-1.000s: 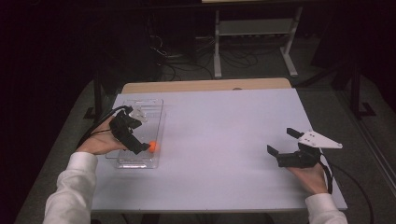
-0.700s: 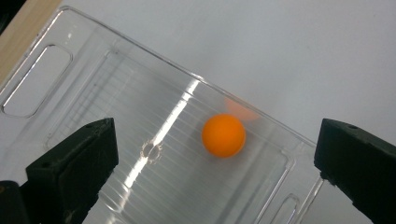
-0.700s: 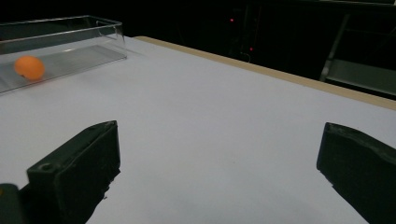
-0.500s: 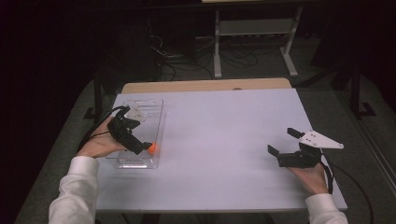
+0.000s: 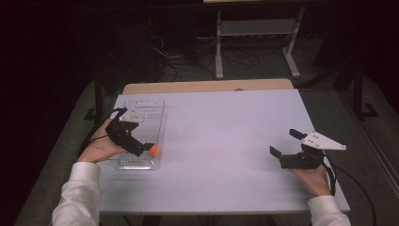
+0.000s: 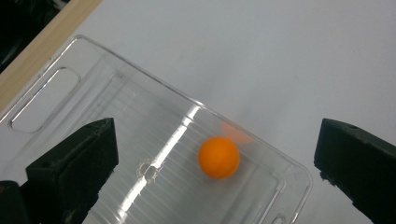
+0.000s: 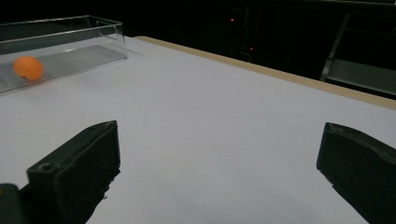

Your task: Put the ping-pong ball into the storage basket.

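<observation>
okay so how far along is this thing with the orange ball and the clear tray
Done, by the look of it: the orange ball lies inside the clear tray near its long wall, apart from both jaws. In hand: nothing; the left hand-held gripper hangs open over the tray. The right hand-held gripper is open over the bare table. What may be left is drawing the left one away.

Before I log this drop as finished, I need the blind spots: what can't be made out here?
- High view: orange ball tiny and partly behind the left gripper; resting or moving, unclear.
- Left gripper view: ball blurred; clear tray cut off by the bottom edge.
- Right gripper view: tray cut off at the left edge.
</observation>
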A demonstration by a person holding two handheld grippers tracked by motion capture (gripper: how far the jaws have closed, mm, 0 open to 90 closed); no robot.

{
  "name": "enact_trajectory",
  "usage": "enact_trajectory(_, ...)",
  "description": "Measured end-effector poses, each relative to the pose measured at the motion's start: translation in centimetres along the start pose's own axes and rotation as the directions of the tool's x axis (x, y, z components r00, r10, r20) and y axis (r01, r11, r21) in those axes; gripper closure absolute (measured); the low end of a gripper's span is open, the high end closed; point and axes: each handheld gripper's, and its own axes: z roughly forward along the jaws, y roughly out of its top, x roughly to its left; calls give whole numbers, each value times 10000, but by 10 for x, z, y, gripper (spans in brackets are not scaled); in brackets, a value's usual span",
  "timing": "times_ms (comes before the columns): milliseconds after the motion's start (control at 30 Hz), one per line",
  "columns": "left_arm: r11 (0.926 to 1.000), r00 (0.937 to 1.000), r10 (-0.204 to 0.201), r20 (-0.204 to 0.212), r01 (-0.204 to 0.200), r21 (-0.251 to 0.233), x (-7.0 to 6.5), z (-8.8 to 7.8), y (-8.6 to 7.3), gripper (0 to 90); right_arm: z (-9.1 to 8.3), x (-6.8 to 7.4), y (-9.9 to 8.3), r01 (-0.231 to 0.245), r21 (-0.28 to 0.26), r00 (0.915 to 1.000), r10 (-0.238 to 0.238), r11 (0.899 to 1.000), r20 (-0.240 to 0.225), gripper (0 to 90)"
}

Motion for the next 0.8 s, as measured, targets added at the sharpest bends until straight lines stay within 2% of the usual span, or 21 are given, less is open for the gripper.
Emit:
enact_trajectory(567,9966,9996,-272,90,278,-780,-9,0,-15,0,0,1,0,11,33,10000,-11,10000,-10,0)
enact_trajectory(800,9906,9986,-524,17,522,-1265,-14,1,-22,0,1,1,0,31,56,10000,-31,10000,-44,0)
